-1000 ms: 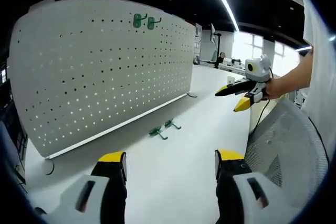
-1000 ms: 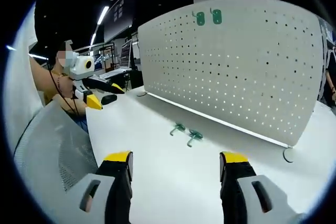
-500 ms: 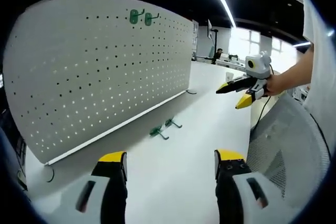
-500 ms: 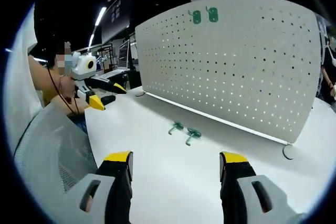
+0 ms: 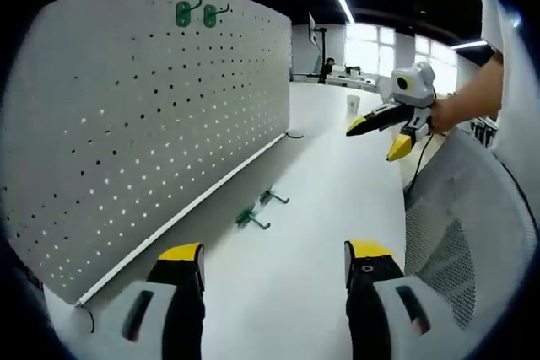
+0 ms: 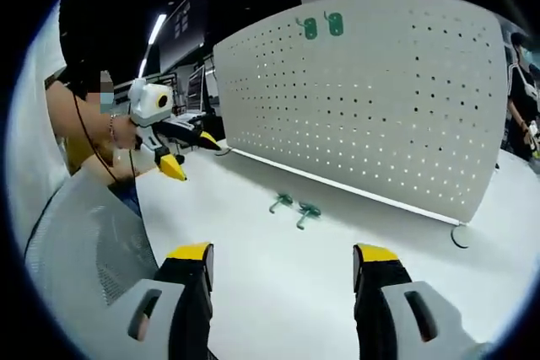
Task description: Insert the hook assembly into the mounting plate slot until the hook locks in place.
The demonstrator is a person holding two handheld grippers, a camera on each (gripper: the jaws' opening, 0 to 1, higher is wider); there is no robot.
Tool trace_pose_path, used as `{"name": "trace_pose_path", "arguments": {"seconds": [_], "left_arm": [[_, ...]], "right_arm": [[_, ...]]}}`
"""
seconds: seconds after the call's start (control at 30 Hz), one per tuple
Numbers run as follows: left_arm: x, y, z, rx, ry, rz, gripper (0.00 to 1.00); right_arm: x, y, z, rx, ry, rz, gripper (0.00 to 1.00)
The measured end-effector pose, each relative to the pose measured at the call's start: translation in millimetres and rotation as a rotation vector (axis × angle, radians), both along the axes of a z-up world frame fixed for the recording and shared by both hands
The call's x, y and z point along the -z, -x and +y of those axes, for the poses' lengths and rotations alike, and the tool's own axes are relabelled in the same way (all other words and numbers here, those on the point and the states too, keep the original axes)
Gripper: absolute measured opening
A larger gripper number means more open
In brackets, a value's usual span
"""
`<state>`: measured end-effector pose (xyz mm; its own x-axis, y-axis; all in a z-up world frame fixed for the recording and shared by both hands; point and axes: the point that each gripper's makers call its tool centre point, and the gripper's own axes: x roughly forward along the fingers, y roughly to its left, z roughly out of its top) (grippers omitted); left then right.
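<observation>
Two green hooks [image 5: 260, 207] lie side by side on the white table, a little out from the foot of the white pegboard [image 5: 135, 115]. Two more green hooks [image 5: 192, 13] hang near the board's top edge. My left gripper [image 5: 274, 263] is open and empty, well short of the loose hooks. From the right, a hand holds my right gripper [image 5: 380, 134] open in the air. In the right gripper view the loose hooks [image 6: 295, 209] lie ahead of my open right gripper [image 6: 283, 263]; the hung hooks [image 6: 321, 26] sit high on the pegboard [image 6: 380, 99], and my left gripper [image 6: 196, 153] hovers at the left.
A grey mesh chair back [image 5: 460, 246] stands close at the table's near edge, also seen as the chair back [image 6: 80, 246]. A dark cable loop [image 6: 458, 236] lies at the pegboard's end. The white table [image 5: 329, 174] runs on to distant desks and bright windows.
The left view has swung, so the pegboard now runs more steeply away. My left gripper, seen from the right, has moved closer over the table. The loose hooks have not moved.
</observation>
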<state>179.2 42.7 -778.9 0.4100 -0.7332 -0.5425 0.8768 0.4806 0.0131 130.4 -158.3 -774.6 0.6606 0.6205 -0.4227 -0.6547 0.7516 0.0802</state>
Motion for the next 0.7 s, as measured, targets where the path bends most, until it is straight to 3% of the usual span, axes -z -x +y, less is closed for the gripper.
{"name": "trace_pose_path", "arguments": {"seconds": [0.7], "left_arm": [[20.6,-34.0,-20.9,0.151,-0.143,0.012,0.68]], "right_arm": [[-5.2,10.2,-1.6,0.018,-0.029,0.006,0.64]]}}
